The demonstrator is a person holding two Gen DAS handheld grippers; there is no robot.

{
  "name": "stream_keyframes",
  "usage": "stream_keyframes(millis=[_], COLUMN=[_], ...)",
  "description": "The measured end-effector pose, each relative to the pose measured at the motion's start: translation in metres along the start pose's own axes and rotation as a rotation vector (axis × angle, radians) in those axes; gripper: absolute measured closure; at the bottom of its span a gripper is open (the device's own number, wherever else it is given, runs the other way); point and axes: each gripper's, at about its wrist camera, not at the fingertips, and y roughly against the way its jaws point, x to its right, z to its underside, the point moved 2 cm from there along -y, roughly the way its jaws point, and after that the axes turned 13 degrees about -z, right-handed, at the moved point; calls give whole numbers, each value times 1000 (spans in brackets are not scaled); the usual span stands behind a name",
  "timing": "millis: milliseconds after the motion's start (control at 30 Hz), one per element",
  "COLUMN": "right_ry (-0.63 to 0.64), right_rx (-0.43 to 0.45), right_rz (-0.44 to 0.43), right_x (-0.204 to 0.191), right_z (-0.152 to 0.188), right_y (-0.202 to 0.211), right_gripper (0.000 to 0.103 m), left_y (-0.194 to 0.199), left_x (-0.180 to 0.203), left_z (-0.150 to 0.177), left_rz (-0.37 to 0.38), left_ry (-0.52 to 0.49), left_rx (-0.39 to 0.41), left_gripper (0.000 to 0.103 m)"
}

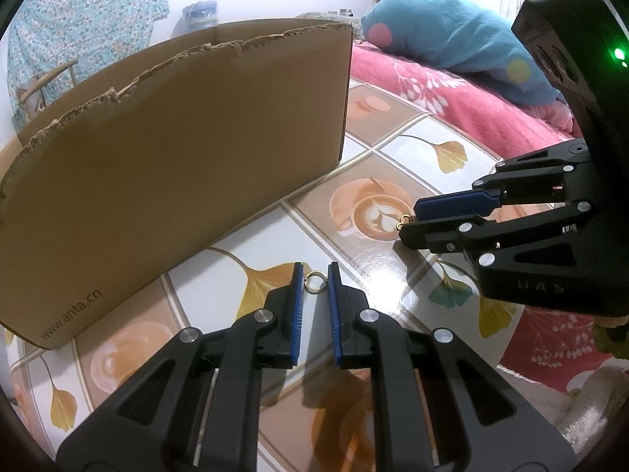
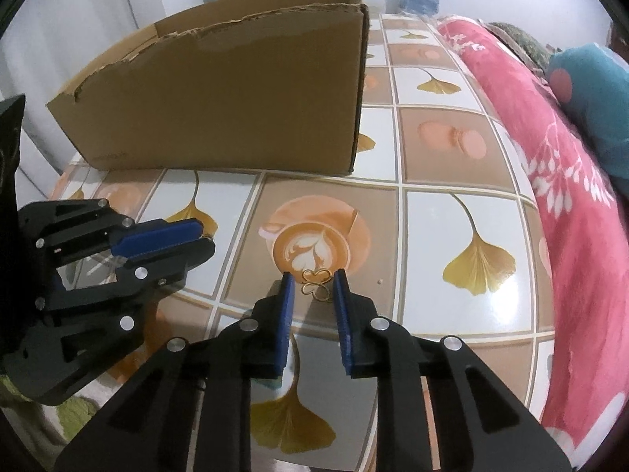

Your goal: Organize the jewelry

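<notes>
My left gripper is shut on a small gold ring, which stands tilted up between its blue pads just above the tablecloth. In the right wrist view the left gripper shows at the left with a gold glint at its tips. A gold wire earring with butterfly-like loops lies on the coffee-cup tile. My right gripper is open around it. Its right pad sits against the wire and a small gap shows at the left pad. The left wrist view has the right gripper low at the table, with the earring at its tips.
A torn-topped cardboard box stands on the table just behind both grippers. The glossy tablecloth has ginkgo-leaf and coffee tiles. A red blanket and a blue pillow lie along the right.
</notes>
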Motion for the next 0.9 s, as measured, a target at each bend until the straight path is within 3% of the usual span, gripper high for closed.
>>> stream_keyframes(millis=[133, 900], right_ry=[-13, -18], right_rx=[-2, 41], right_rz=[1, -20], right_x=[1, 7], right_z=[-1, -2], right_y=[-1, 9], right_gripper=[91, 91], left_y=[0, 4], left_x=[-1, -4], left_z=[0, -1], left_rz=[-1, 4], left_ry=[-1, 18], left_rx=[1, 14], left_gripper=[92, 92])
